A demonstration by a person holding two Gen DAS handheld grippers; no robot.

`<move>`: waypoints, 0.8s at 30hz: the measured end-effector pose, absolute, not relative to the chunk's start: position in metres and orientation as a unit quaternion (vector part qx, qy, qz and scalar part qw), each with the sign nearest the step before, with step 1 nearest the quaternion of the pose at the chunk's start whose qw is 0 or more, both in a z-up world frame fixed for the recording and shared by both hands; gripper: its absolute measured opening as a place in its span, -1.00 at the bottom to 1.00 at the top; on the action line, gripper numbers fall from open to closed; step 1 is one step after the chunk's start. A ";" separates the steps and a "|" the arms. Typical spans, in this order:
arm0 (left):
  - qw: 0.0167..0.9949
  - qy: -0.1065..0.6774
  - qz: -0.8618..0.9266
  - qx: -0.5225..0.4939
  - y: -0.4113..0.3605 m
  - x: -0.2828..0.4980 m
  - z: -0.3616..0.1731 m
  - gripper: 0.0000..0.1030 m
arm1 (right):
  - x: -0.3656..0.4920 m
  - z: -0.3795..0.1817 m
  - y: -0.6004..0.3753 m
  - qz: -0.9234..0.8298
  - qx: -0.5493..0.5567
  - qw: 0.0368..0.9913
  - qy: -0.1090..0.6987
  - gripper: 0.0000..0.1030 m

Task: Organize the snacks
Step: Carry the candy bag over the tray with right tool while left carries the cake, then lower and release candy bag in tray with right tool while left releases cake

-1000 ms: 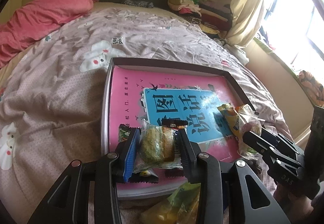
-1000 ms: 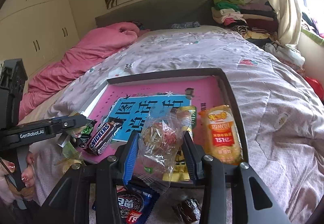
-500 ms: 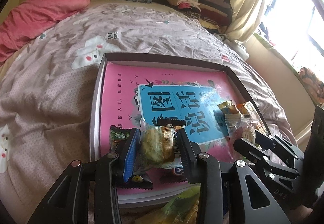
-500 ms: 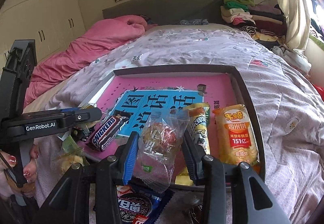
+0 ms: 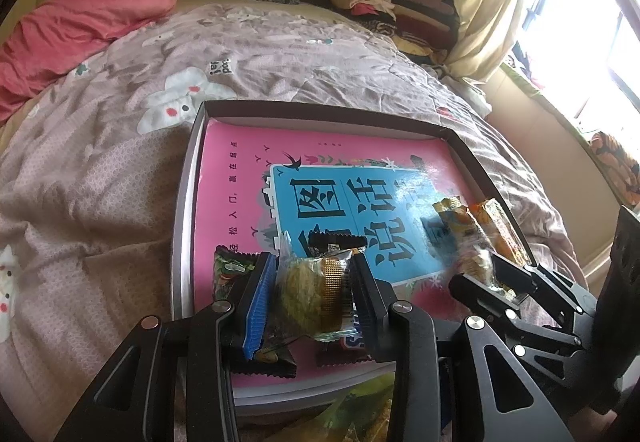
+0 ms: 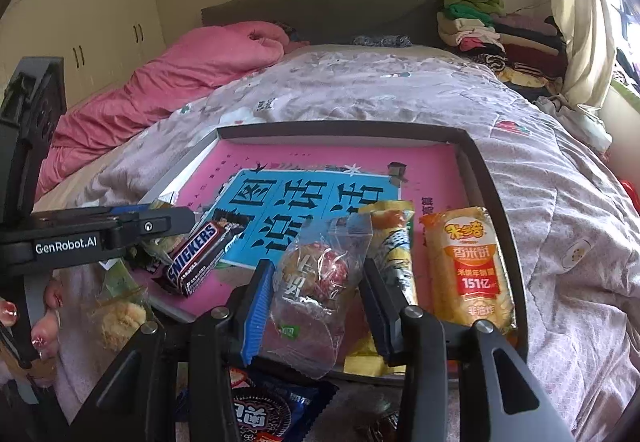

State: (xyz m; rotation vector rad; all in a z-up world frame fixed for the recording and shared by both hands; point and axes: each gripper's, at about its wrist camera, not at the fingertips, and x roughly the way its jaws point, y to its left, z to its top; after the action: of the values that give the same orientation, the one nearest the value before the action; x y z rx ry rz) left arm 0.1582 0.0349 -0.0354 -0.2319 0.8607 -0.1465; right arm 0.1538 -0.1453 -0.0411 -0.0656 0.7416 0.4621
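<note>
A: What is each gripper carrying?

B: The left gripper (image 5: 314, 292) clamps a clear-wrapped round green pastry (image 5: 310, 294) above the pink-lined shallow tray (image 5: 188, 202); the right gripper (image 6: 318, 298) pinches a clear crinkly bag of red-speckled biscuit (image 6: 316, 282) over the tray's near edge.

A: Fragile?

B: Likely light, crumbly, with slippery film. Grip the body's sides gently.

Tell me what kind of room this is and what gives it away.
A bedroom, almost certainly. The snack tray sits on a bed covered by a patterned quilt, with a dark headboard behind it, built-in wardrobe doors to one side, and folded clothes stacked by the curtain.
</note>
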 end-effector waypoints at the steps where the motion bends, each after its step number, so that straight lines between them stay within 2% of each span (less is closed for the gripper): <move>1: 0.900 0.416 -0.071 -0.113 0.035 0.158 -0.035 -0.23 | 0.154 -0.041 -0.145 0.224 -0.033 0.905 0.360 -0.14; 24: 0.900 0.412 -0.081 -0.121 0.037 0.152 -0.028 -0.23 | 0.141 -0.027 -0.165 0.212 -0.013 0.915 0.344 -0.09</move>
State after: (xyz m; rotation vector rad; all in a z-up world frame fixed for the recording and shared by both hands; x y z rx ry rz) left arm 0.1524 0.0369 -0.0280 -0.2508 0.8524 -0.1686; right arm 0.1411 -0.1648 -0.0267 -0.0273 0.7085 0.4359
